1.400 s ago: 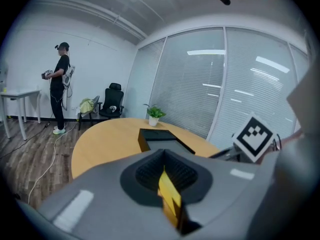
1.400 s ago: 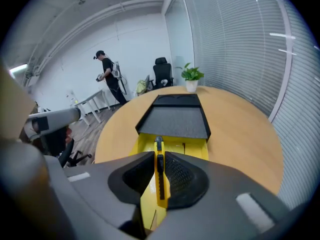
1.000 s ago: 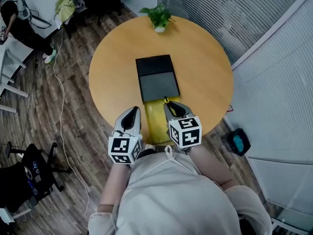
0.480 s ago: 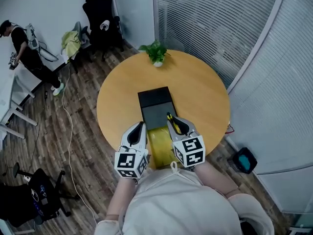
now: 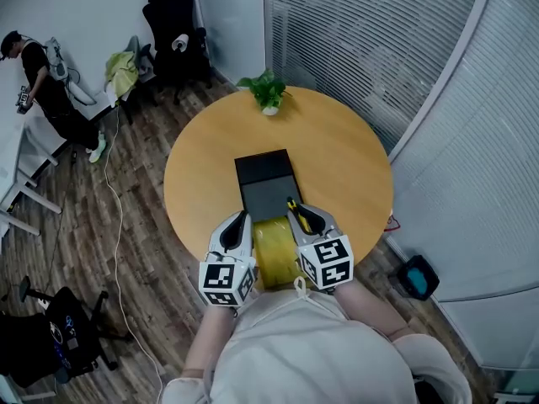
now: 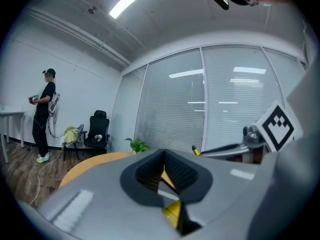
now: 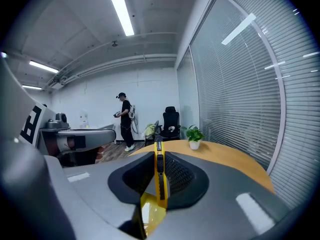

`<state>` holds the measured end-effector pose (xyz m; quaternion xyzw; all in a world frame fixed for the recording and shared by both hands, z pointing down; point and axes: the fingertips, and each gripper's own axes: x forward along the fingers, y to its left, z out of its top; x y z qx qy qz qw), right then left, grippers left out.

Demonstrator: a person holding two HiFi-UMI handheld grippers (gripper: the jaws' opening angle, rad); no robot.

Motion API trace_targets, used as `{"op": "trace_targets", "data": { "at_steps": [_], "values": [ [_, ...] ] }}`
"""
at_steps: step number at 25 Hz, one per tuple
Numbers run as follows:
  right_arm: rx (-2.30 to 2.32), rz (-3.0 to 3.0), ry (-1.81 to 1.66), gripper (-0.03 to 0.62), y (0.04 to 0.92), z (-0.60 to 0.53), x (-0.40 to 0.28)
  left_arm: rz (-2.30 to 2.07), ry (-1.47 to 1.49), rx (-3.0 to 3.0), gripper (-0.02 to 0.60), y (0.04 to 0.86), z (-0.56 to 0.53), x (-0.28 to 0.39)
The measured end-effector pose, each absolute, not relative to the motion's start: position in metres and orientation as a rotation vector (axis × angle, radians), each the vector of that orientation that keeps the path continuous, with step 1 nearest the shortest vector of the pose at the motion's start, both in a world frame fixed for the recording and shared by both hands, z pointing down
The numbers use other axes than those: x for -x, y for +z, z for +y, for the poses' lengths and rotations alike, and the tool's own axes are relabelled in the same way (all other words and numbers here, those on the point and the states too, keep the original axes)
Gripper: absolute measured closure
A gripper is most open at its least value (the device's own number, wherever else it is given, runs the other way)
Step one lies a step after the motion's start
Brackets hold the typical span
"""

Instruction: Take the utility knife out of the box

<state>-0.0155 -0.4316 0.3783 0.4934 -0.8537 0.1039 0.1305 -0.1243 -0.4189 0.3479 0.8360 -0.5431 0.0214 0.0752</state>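
A yellow utility knife stands on edge between the pads of my right gripper, which is shut on it. In the head view its tip pokes out ahead of the right gripper, above the near end of the black box. The box lies open in the middle of the round wooden table. A yellow sheet lies on the table between the two grippers. My left gripper hovers left of it, shut with nothing in it. The left gripper view shows the knife tip at the right.
A small potted plant stands at the table's far edge. Glass walls with blinds curve round the right side. A black office chair and a standing person are at the far left. A dark bag sits on the floor at the right.
Both grippers have risen off the table toward the camera, the right one carrying the knife up from the box's near end. In the last half second they hardly moved.
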Motion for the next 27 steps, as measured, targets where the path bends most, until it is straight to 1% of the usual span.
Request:
{"op": "trace_targets", "data": {
  "at_steps": [5, 15, 27],
  "values": [
    [-1.421, -2.471, 0.347, 0.53, 0.391, -0.429, 0.01, -1.617, 0.086, -2.498, 0.575, 0.358, -0.421, 0.118],
    [-1.434, -2.483, 0.38, 0.53, 0.389, -0.423, 0.002, -1.608, 0.143, -2.522, 0.575, 0.361, -0.415, 0.104],
    [-1.426, -2.507, 0.413, 0.53, 0.39, -0.422, 0.003, -1.621, 0.166, -2.509, 0.575, 0.368, -0.415, 0.104]
  ]
}}
